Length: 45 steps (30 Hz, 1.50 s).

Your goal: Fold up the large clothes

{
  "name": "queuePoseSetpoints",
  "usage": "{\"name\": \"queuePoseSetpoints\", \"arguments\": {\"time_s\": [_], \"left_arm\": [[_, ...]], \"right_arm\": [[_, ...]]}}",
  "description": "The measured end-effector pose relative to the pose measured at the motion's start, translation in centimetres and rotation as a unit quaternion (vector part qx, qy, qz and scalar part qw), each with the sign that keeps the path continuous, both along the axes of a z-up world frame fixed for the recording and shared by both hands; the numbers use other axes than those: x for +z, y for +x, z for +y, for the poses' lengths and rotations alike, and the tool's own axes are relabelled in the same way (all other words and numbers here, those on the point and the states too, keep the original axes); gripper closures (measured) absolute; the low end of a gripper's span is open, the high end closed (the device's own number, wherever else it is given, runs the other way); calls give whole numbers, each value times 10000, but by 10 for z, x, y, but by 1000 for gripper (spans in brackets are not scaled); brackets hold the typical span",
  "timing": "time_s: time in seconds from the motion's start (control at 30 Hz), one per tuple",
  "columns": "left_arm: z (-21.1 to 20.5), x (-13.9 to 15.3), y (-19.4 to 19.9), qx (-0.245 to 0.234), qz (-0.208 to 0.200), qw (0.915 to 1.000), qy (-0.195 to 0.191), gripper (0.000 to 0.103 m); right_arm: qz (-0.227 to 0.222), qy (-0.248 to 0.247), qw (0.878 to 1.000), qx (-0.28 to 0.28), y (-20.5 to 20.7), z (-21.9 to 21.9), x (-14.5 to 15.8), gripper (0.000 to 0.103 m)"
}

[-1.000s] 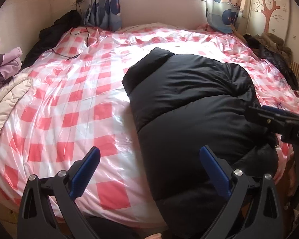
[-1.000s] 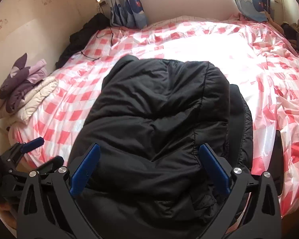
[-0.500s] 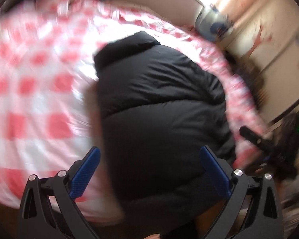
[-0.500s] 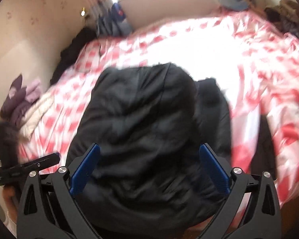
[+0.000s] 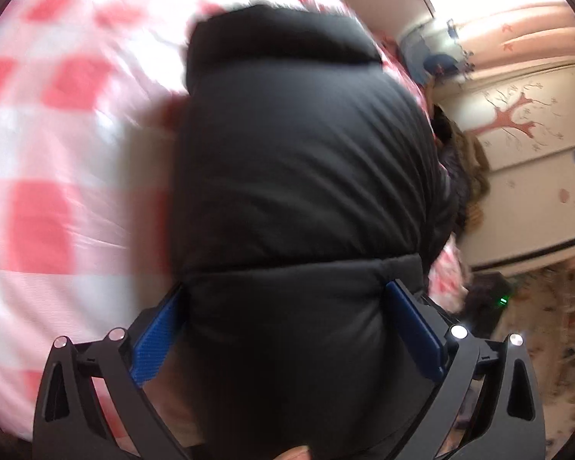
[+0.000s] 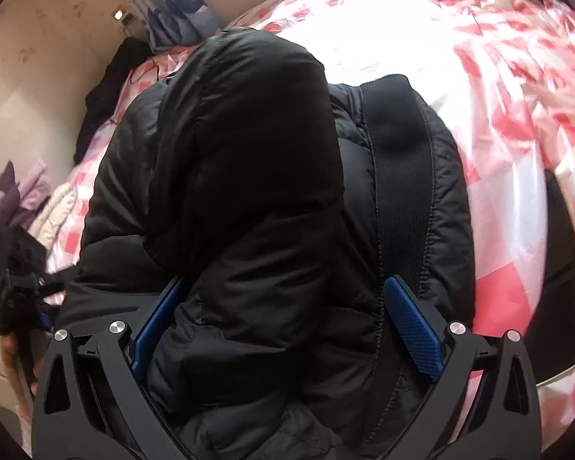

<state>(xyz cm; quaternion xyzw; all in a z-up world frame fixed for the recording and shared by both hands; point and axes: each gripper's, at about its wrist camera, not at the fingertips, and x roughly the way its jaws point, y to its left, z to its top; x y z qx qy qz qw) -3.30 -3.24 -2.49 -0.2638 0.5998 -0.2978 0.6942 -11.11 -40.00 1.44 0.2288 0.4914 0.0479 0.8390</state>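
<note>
Looking along my left gripper (image 5: 285,329), I see its two blue fingers (image 5: 151,345) spread wide, with the near end of the black puffer jacket (image 5: 295,176) bulging between them. The pads stand at both sides of the padded roll; I cannot tell if they press it, but the jaws are clearly apart and not clamped. The jacket lies folded on the bed, on a shiny red and white checked cover (image 5: 50,161). Its left edge runs straight away from me, and beside it the cover is bare and wide, so there is much free room on that side. On the right side the jacket reaches near the bed's edge, where a wall with a painted tree (image 5: 511,119) and some dark clothes (image 5: 456,161) stand close.

My right gripper (image 6: 287,322) is also spread open, its fingers (image 6: 412,326) at both sides of the jacket (image 6: 249,191) near its closest edge. In this view a folded sleeve or flap lies on top of the body, and a dark ribbed band runs along the right edge. To the right the checked cover (image 6: 498,122) is free and bright. At the far left I see the left gripper (image 6: 15,299), and behind it a pile of folded clothes (image 6: 23,199) by the wall.
</note>
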Motion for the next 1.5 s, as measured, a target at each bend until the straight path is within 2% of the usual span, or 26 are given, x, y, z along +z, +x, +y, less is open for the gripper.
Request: {"name": "queuePoseSetpoints", "arguments": {"time_s": [0.03,0.1,0.23,0.33,0.43,0.5,0.53,0.6,0.63,0.67,0.7,0.73,0.83,0.9,0.97,1.0,1.07,1.13,1.2,1.27,1.3,1.33,1.37,1.4,1.47,1.5], "left_arm": [[-9,-3,2,-113,-5,9999,56,7],[-27,9,2,-496,-323,9980,221,7],[-49,60,-19,-974,-1510,9814,680,11],[-35,90,-26,-938,-2048,9685,1063,13],[12,117,-34,-531,-2420,9556,1596,13],[47,120,-40,-281,-2433,9470,2079,13],[65,111,-39,-167,-2271,9453,2334,13],[98,79,-33,3,-1647,9542,2498,11],[117,61,-29,156,-1205,9638,2375,10],[132,51,-30,306,-962,9711,2165,10],[149,51,-34,512,-935,9773,1829,10],[156,58,-38,683,-1130,9744,1819,10],[151,90,-40,1059,-1914,9549,2007,10],[133,102,-32,881,-2203,9514,1964,9],[104,93,-23,382,-2279,9516,2026,8],[89,85,-17,179,-2249,9511,2107,8],[59,66,-14,-201,-2327,9349,2672,7],[51,63,-20,-374,-2463,9273,2795,7],[47,61,-18,-465,-2491,9263,2788,7],[59,58,-19,-472,-2456,9287,2739,7],[64,58,-17,-463,-2497,9324,2574,7],[68,59,-16,-519,-2527,9380,2315,7],[67,56,-16,-606,-2471,9414,2215,7],[65,55,-14,-734,-2405,9414,2249,7],[59,52,-16,-929,-2403,9340,2474,7],[59,55,-17,-935,-2385,9333,2516,7]], "right_arm": [[-21,119,9999,-76,0,-2,-4,6],[-151,244,9995,-148,0,-2,-9,6],[-622,526,9966,-142,-1,25,-4,6],[-926,1034,9902,123,14,62,7,6],[-1084,1798,9754,678,37,116,2,6],[-894,2075,9677,1122,50,151,-12,6],[-654,1924,9710,1258,55,168,-21,6],[-414,1361,9799,1396,56,187,-33,6],[-383,1069,9841,1366,53,188,-35,6],[-349,1051,9847,1343,51,184,-36,6],[-256,1150,9838,1354,47,176,-38,7],[-151,1087,9847,1350,44,172,-39,7],[269,700,9860,1492,40,162,-30,7],[248,351,9886,1441,42,155,-9,7],[-308,-137,9911,1285,42,152,26,7],[-760,-343,9900,1138,45,151,54,7],[-1314,-364,9840,1143,61,161,89,7],[-1407,-392,9790,1423,89,184,96,7],[-1043,-356,9820,1532,126,195,72,7],[-425,-405,9911,1191,158,189,19,7],[-1,8,9949,1011,171,172,-22,6],[279,705,9941,780,174,153,-56,6],[292,803,9945,612,170,145,-64,7],[296,515,9962,643,165,145,-59,7],[353,65,9956,865,153,146,-46,7],[308,25,9957,869,143,139,-33,7]]}}
